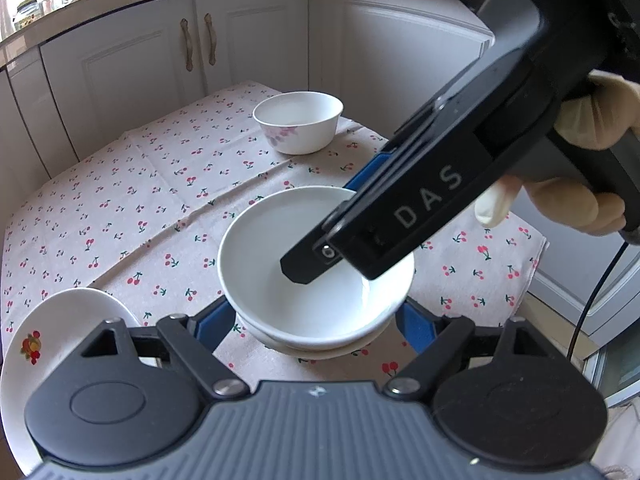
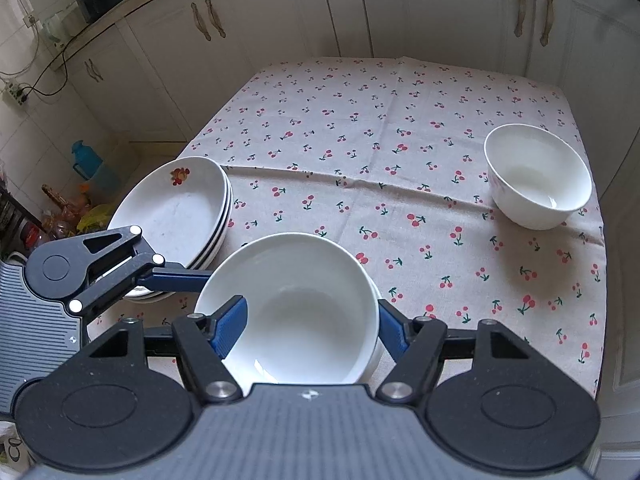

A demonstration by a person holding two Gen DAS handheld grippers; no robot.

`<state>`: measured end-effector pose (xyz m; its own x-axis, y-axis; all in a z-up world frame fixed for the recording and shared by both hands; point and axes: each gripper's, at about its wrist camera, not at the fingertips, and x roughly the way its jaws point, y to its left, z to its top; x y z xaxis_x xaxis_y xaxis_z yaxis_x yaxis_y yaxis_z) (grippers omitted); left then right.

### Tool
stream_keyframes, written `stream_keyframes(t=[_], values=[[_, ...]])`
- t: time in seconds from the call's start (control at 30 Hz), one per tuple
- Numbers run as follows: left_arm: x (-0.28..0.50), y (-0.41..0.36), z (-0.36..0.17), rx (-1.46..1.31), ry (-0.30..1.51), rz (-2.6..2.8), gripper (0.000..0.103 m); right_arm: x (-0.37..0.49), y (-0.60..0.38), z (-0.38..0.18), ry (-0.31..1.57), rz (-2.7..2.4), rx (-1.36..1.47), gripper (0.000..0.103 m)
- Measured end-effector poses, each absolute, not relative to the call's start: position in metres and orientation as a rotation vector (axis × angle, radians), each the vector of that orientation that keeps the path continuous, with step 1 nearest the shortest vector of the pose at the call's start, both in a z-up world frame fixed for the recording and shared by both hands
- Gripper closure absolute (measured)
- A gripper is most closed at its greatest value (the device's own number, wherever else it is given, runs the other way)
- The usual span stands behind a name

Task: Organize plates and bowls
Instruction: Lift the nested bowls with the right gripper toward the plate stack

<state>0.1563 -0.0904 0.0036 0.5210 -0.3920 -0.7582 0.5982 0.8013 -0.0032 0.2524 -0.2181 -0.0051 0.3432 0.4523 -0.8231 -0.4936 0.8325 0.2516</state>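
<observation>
A white bowl sits on top of a lower white bowl near the table's front edge. My left gripper flanks the lower bowl, a blue finger tight against each side. My right gripper comes down from above. Its left finger reaches over the rim into the top bowl with its pad bare. Its right finger lies against the outside wall. A flower-printed bowl stands alone farther back. Three stacked plates with a fruit print lie beside the bowls.
The cherry-print tablecloth covers a small table ringed by white cupboards. A gloved hand holds the right gripper's handle, and a cable hangs from it. A blue flask and bags stand on the floor to the left.
</observation>
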Motion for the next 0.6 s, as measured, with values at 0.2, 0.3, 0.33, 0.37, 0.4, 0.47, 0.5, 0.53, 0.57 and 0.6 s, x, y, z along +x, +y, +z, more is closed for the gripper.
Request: stream_keyframes(t=[0.2,0.3,0.33,0.37,0.4,0.47,0.5,0.53,0.57,0.6], values=[[0.1579,-0.0904,0.0017,0.275,0.836,-0.600,0.017,0.2545,-0.2168,-0.0085,1.054,0.611,-0.048,0.028],[0.1587,-0.0904,0.0004,0.272,0.841,-0.602,0.017,0.2543,-0.2163,-0.0085,1.055,0.611,-0.052,0.028],[0.1589,-0.0903,0.0002,0.270,0.842,-0.603,0.017,0.2545,-0.2162,-0.0086,1.056,0.611,-0.053,0.028],[0.1590,-0.0902,-0.0001,0.269,0.844,-0.604,0.017,0.2546,-0.2164,-0.0085,1.057,0.611,-0.053,0.028],[0.1594,-0.0904,-0.0005,0.270,0.846,-0.606,0.017,0.2549,-0.2163,-0.0087,1.059,0.611,-0.054,0.028],[0.1600,-0.0902,-0.0016,0.268,0.851,-0.607,0.017,0.2552,-0.2161,-0.0087,1.061,0.609,-0.054,0.028],[0.1604,-0.0899,-0.0025,0.266,0.853,-0.609,0.017,0.2552,-0.2160,-0.0089,1.061,0.611,-0.056,0.028],[0.1602,-0.0898,-0.0030,0.265,0.855,-0.609,0.017,0.2553,-0.2157,-0.0091,1.061,0.611,-0.058,0.028],[0.1602,-0.0898,-0.0033,0.265,0.855,-0.610,0.017,0.2551,-0.2155,-0.0094,1.060,0.610,-0.057,0.028],[0.1602,-0.0897,-0.0033,0.265,0.854,-0.611,0.017,0.2551,-0.2153,-0.0099,1.061,0.610,-0.057,0.027]])
